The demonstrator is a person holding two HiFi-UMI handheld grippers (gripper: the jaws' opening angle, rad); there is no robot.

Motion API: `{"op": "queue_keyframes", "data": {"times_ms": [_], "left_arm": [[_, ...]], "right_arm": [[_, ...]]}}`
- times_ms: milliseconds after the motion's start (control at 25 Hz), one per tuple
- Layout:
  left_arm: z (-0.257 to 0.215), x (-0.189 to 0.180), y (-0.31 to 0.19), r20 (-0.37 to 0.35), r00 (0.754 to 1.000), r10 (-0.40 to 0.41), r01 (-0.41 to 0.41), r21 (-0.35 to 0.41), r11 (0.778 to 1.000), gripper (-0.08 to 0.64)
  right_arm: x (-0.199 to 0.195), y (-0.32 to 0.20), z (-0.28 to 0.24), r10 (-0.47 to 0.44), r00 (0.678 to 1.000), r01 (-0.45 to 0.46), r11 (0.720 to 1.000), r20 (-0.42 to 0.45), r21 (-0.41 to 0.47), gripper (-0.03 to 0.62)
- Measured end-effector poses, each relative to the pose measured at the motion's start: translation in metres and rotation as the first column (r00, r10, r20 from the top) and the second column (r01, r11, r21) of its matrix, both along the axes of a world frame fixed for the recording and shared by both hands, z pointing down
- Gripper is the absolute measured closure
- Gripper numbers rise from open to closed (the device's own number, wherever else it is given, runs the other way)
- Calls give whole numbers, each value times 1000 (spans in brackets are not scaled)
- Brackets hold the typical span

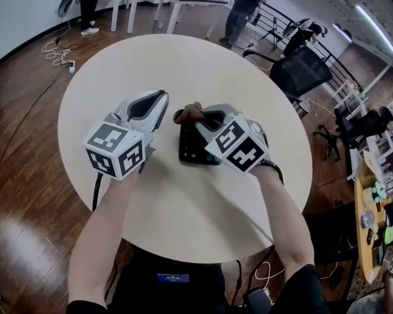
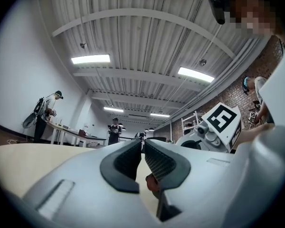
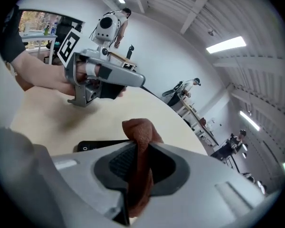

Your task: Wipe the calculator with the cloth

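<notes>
While right gripper [image 3: 141, 151] pinches the cloth [image 3: 140, 129] over the calculator [image 1: 191, 150] and left gripper [image 2: 143, 148] sits closed on nothing, wiping looks underway; next: drag cloth firmly across it.

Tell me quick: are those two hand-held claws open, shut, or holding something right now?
Left gripper: shut, nothing between its jaws.
Right gripper: shut on the crumpled reddish-brown cloth.

Round beige table [image 1: 183, 70], calculator [image 1: 191, 152] atop
</notes>
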State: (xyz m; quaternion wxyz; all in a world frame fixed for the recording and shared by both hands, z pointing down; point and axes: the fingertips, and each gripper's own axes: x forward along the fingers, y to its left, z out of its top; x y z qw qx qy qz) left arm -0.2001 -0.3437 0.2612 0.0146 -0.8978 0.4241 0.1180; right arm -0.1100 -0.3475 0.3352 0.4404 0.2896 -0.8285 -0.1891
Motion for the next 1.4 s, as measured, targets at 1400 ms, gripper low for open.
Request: {"op": "queue_keyframes", "data": {"times_ms": [1400], "left_arm": [[8, 16, 2, 97, 995, 3, -4, 10, 1000, 534]], "right_arm": [[17, 129, 38, -309, 940, 289, 946, -141, -147, 541]]}}
